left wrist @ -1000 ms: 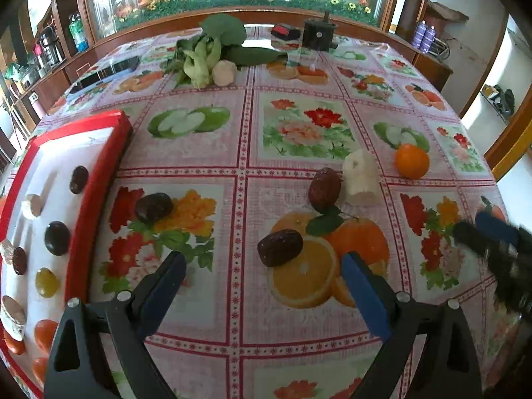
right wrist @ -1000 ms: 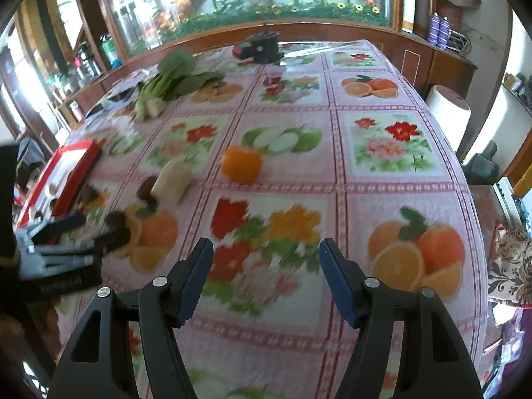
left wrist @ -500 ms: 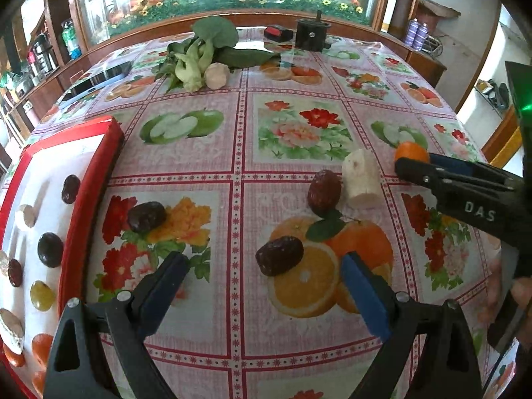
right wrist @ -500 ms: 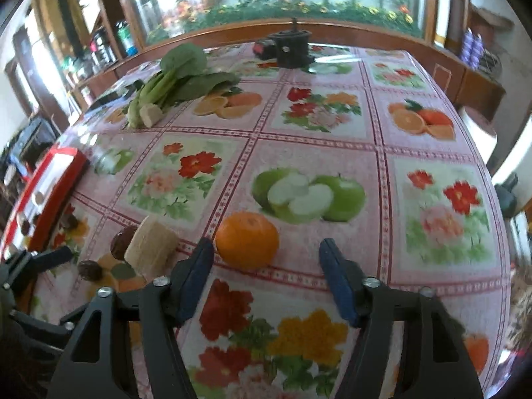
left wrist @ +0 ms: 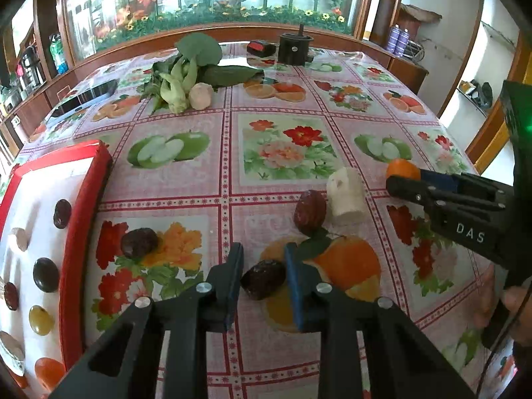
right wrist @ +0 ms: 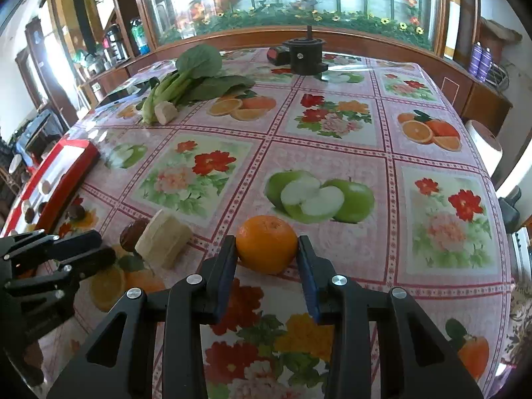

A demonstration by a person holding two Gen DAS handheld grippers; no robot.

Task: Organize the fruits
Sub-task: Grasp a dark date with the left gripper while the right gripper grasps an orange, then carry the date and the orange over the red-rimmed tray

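A dark red date (left wrist: 262, 279) lies on the printed tablecloth (left wrist: 282, 153) right between the tips of the left gripper (left wrist: 263, 266). Its jaws are closing narrow around the fruit; the pads seem to touch both ends, though the shadow makes contact hard to confirm. The orange (right wrist: 266, 244) sits between the tips of the right gripper (right wrist: 267, 259), whose jaws are closing, both pads pressed against its sides. Beside it lie a pale cut chunk (right wrist: 163, 237) and another date (left wrist: 310, 212); the red tray (left wrist: 76, 232) stands at the left.
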